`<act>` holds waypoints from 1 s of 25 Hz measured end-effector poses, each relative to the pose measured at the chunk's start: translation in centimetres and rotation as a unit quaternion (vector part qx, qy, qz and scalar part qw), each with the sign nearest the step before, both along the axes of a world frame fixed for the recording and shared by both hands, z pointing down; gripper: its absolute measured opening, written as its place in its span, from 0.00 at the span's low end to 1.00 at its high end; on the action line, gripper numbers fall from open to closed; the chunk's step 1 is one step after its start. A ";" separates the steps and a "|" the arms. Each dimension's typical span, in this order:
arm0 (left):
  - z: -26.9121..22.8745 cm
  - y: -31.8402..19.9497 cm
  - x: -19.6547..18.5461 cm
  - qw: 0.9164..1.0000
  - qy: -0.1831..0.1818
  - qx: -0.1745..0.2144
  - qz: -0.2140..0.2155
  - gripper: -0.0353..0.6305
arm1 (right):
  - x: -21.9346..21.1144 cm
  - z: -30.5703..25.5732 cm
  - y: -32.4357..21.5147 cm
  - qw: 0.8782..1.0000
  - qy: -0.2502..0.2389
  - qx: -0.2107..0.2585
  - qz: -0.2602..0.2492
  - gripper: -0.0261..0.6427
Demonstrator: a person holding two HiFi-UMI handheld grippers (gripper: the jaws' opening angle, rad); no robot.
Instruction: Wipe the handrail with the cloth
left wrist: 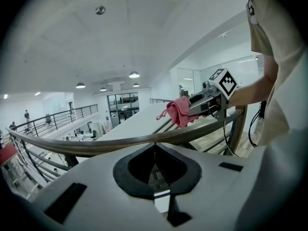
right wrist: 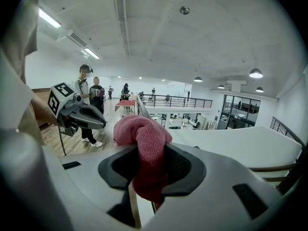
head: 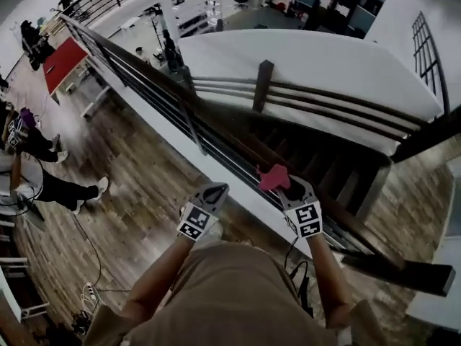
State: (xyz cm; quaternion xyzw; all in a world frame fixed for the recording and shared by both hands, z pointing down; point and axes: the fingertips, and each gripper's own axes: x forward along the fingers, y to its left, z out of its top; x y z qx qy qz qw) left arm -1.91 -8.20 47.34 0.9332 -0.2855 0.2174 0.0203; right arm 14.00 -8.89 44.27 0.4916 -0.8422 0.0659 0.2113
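Overhead view; gripper views face-to-face along handrail (left wrist: 96, 146)

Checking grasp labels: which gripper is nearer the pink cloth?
Right. The right gripper is shut on the cloth, which bunches between its jaws. The left gripper is shut and empty, off to the cloth's left and apart from it.

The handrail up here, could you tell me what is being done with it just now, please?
A person on an upper floor holds a gripper in each hand. The right gripper is shut on a pink cloth, held over the wooden handrail; whether the cloth touches the rail is not clear. The left gripper is shut and empty, close beside the same rail.
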 end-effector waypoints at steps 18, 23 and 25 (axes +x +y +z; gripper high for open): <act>0.3 2.1 10.3 0.990 -0.008 0.012 0.143 0.08 | 7.3 4.1 3.8 0.997 0.040 -0.042 0.056 0.25; 0.5 3.7 12.5 0.986 -0.012 0.015 0.167 0.08 | 8.9 4.2 5.3 0.996 0.040 -0.038 0.070 0.25; 0.6 4.3 13.4 0.984 -0.014 0.016 0.175 0.08 | 9.7 4.1 5.9 0.996 0.039 -0.035 0.076 0.25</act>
